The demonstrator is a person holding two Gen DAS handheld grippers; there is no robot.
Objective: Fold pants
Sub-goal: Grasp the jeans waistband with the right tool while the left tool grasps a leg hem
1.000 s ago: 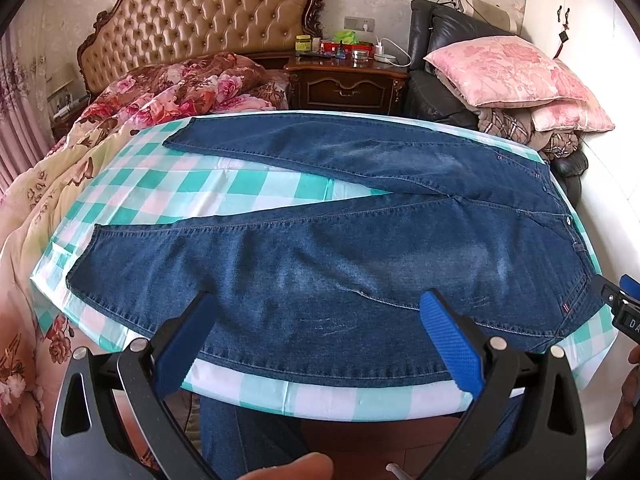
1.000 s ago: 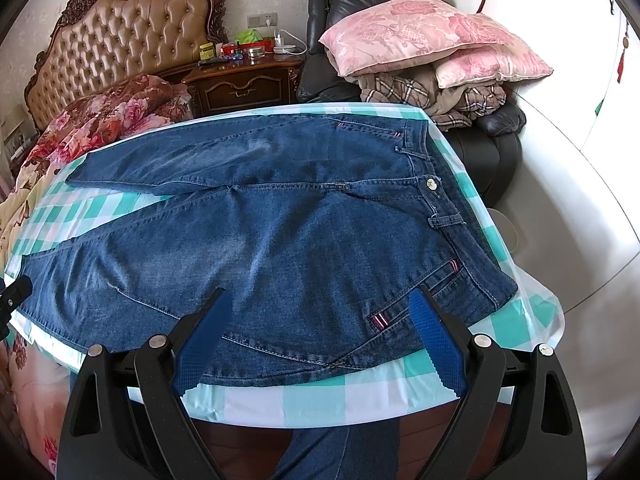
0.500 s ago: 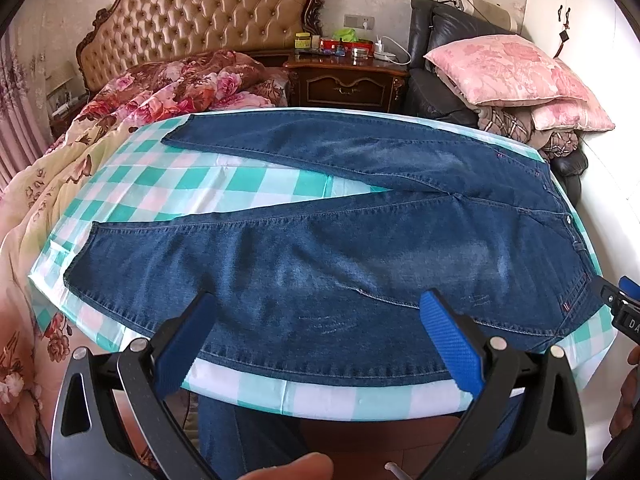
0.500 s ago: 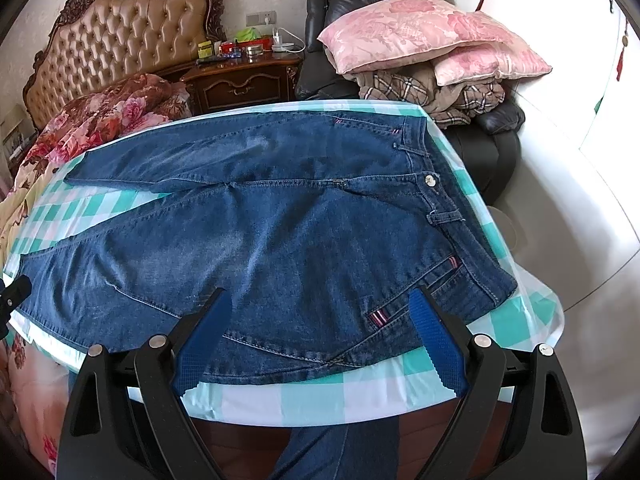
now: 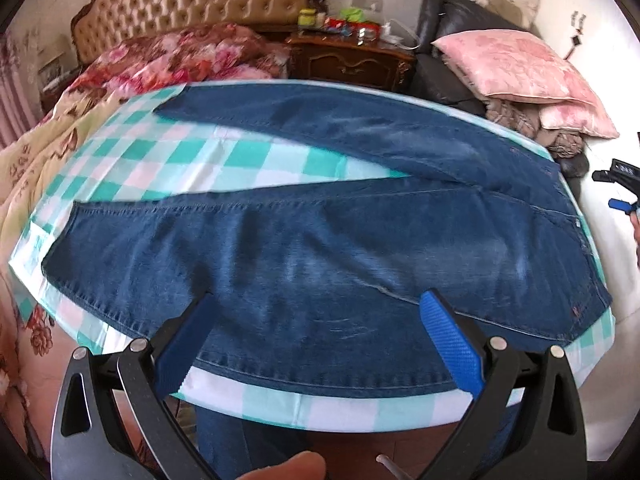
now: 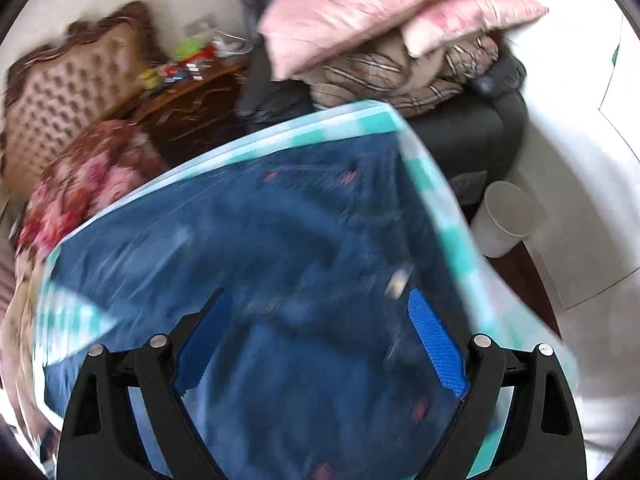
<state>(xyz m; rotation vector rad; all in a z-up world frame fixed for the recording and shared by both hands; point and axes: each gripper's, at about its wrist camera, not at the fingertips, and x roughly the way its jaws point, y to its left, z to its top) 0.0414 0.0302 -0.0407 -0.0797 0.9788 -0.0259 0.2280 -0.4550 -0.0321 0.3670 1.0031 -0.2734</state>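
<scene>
- Left claw (image 5: 316, 336) wide, nothing between the blue pads (image 5: 450, 344), tilted down over the near edge of the desk (image 5: 340, 410).
- Fingertip (image 5: 288, 466) visible at the bottom of the left wrist view, under the claw's frame.
- Right claw (image 6: 320, 348) wide too, jaws just narrowed a little, no cloth pinched between them; angled down and rolled, so the desk looks slanted in its badly blurred view.
- Right claw also glimpsed at the far right edge of the left wrist view, beyond the waist end of the desk, apart from the cloth.
- Pants (image 5: 320, 248): dark blue jeans, spread flat on the desk's green-and-white checked cloth (image 5: 224, 160), unfolded.
- Legs parted in a V: near leg along the front edge, far leg along the back edge, checked cloth showing between them.
- Hems to the left, waist to the right, near the desk's right end.
- Faded patches on the thigh and knee areas; a small red tab near the waist corner.
- Under the right claw, the waist part of the pants (image 6: 280, 280), with a pale button (image 6: 396, 282) just beside the right pad; seams too smeared to tell.
- Paper cup (image 6: 506, 218) on the floor past the desk's right edge.
- Bed (image 5: 36, 168) with a flowered quilt touching the desk's left side.
</scene>
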